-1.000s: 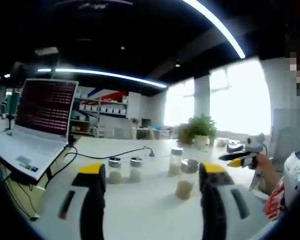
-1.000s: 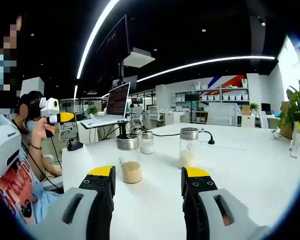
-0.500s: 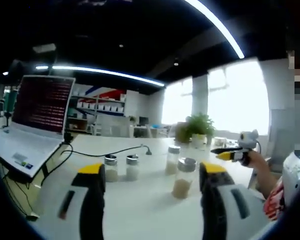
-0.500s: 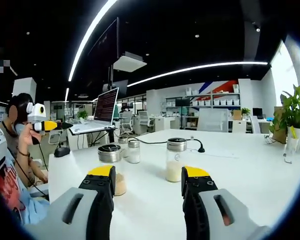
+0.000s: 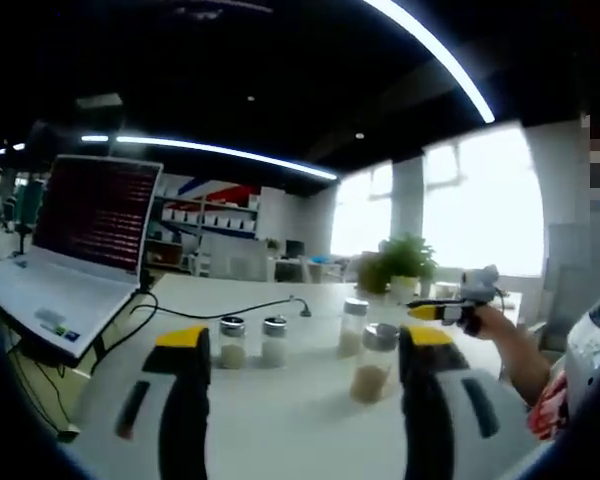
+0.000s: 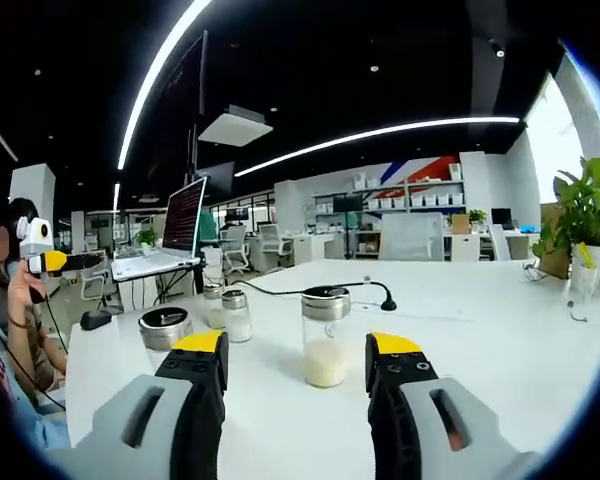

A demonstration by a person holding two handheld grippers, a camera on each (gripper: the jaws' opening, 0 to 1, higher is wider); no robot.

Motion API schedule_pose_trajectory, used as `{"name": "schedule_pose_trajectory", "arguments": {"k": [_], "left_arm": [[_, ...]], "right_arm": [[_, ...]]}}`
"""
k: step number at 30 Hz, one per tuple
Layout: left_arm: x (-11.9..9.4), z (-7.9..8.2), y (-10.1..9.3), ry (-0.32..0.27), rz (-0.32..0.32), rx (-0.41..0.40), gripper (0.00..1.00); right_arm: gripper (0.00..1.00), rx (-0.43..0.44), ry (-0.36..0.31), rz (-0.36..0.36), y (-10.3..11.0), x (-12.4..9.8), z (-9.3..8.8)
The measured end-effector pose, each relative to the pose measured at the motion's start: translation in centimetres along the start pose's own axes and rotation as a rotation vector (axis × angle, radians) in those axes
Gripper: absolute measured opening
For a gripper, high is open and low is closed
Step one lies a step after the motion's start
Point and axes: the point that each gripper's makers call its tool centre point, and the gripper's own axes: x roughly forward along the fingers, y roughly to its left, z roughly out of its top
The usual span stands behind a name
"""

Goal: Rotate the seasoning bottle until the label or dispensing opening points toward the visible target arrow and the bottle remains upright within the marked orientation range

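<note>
Seasoning bottle (image 5: 369,362), glass with a metal cap and tan contents, stands upright on the white surface (image 5: 280,420) in the left gripper view, long axis vertical; its label or opening direction cannot be told. The left tool (image 5: 298,350) hangs above the surface with jaws spread wide, grasping nothing. Beyond it stand three more capped jars (image 5: 272,340), a laptop (image 5: 75,250) at the left, and the right tool (image 5: 442,311) in a person's hand.

In the right gripper view, a jar with pale contents (image 6: 325,336) stands upright between the yellow-tipped jaws of the right tool (image 6: 298,350), apart from both; the jaws are spread, empty. The tan bottle's cap (image 6: 165,327) sits just behind the left jaw.
</note>
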Motion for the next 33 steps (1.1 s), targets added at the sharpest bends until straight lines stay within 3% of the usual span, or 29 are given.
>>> {"name": "schedule_pose_trajectory", "arguments": {"k": [10, 23, 26, 29, 33], "left_arm": [[-0.2, 0.2, 0.2, -0.006, 0.003, -0.002, 0.81], [-0.5, 0.4, 0.8, -0.013, 0.021, 0.0, 0.81], [-0.6, 0.4, 0.9, -0.014, 0.021, -0.001, 0.81], [-0.6, 0.5, 1.1, -0.02, 0.03, -0.002, 0.81], [-0.7, 0.5, 1.4, -0.022, 0.039, -0.009, 0.81]], "right_arm": [[0.57, -0.019, 0.028, -0.004, 0.1, 3.5, -0.2], [0.59, -0.038, 0.016, -0.106, -2.6, 7.9, -0.4], [0.67, -0.038, 0.016, -0.15, -3.3, 9.1, -0.6], [0.61, -0.05, 0.002, -0.155, -3.4, 10.0, -0.6], [0.61, -0.066, -0.005, -0.164, -3.7, 11.2, -0.8]]}}
